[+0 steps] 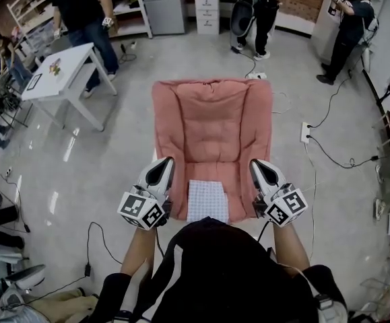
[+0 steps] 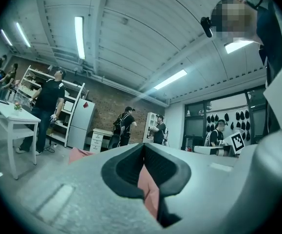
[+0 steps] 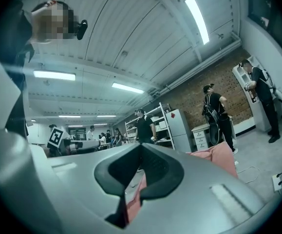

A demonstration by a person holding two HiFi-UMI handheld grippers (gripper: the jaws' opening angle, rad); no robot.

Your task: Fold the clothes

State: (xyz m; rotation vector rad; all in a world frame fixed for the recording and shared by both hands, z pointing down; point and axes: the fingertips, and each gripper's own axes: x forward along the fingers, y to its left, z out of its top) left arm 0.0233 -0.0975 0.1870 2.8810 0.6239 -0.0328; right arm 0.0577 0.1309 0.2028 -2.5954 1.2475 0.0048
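Several people (image 1: 83,12), white table (image 1: 63,73) beyond pink garment (image 1: 211,130)

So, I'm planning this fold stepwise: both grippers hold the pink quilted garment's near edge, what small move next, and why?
Probably lift both hands together and carry the near edge toward the far one. The left gripper and right gripper are each shut on the pink quilted fabric garment, which lies spread open and unfolded.
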